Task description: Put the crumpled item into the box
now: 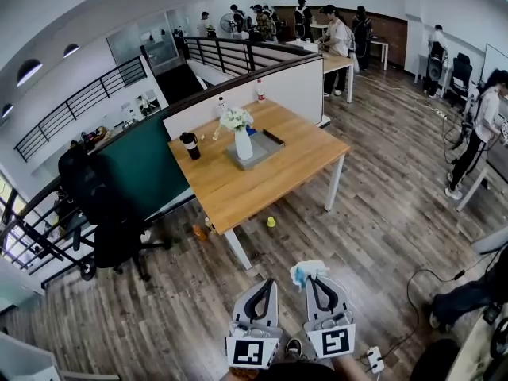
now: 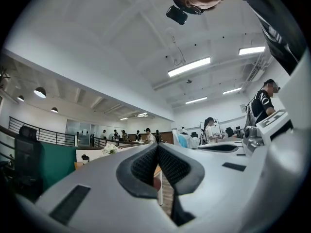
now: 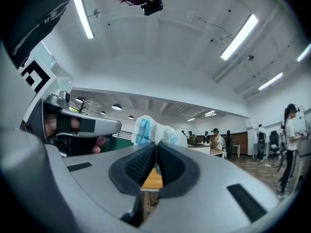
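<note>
Pale blue and white, the crumpled wrapper (image 1: 306,271) is pinched at the tip of the right hand-held gripper (image 1: 314,281), low in the head view and above the wooden floor (image 1: 381,213), well apart from the desk (image 1: 270,173). In the right gripper view the two dark ribbed pads (image 3: 141,165) of the right hand-held gripper (image 3: 156,145) are pressed close on the wrapper (image 3: 153,130), which bulges out above them.

The left hand-held gripper (image 1: 266,284) is held just beside the right one, the two roughly parallel and pointing toward the desk. In the left gripper view its jaws (image 2: 158,147) are closed together at the tip with nothing between them. The marker cubes of both tools sit at the bottom edge of the head view.

On the desk a low grey box (image 1: 266,151) lies near the middle. A white vase (image 1: 243,144) of white flowers (image 1: 236,119) stands on or in it; I cannot tell which. A black cup (image 1: 190,145) stands to the left of the box, apart from it. A small yellow ball (image 1: 271,221) lies on the floor just in front of the desk, and a black office chair (image 1: 107,213) stands to the left by a green partition (image 1: 143,165). Several people stand at other desks further back in the room.
</note>
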Available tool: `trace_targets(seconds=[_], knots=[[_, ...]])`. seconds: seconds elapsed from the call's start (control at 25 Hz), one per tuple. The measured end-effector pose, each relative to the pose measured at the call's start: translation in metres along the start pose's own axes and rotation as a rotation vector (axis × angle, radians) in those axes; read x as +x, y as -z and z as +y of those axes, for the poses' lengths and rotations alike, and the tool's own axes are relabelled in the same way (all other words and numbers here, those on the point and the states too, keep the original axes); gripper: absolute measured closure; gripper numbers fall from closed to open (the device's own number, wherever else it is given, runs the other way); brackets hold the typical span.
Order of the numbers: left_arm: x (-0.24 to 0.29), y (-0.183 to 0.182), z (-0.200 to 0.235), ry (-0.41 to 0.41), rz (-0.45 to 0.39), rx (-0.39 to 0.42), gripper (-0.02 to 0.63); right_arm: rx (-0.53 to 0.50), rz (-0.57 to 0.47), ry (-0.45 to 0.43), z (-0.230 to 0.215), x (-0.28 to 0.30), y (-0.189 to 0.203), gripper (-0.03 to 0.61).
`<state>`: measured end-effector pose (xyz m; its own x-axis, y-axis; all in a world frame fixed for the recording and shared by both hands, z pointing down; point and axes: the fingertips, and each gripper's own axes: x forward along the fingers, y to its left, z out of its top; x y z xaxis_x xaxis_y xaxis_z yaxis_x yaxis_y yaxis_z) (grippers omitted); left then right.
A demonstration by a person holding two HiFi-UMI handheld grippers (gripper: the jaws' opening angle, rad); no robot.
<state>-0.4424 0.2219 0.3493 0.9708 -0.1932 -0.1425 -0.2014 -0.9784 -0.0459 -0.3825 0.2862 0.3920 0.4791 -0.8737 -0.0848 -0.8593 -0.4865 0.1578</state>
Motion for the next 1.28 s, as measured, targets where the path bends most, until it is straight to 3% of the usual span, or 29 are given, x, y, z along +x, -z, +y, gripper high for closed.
trace_targets(seconds=[0.6,0.96,1.28], knots=[[0.074,0.015,-0.010,0.020,0.004,-0.013,0.591,0.005,0.013,0.016,-0.055,0.034,0.017,0.563],[0.136,0.016,0.009,0.040,-0.011,-0.011,0.591,0.015,-0.016,0.043,-0.087,0.085,0.011,0.563],[0.191,0.013,0.043,0.033,-0.046,-0.028,0.591,-0.062,0.039,0.021,-0.104,0.142,0.010,0.563]])
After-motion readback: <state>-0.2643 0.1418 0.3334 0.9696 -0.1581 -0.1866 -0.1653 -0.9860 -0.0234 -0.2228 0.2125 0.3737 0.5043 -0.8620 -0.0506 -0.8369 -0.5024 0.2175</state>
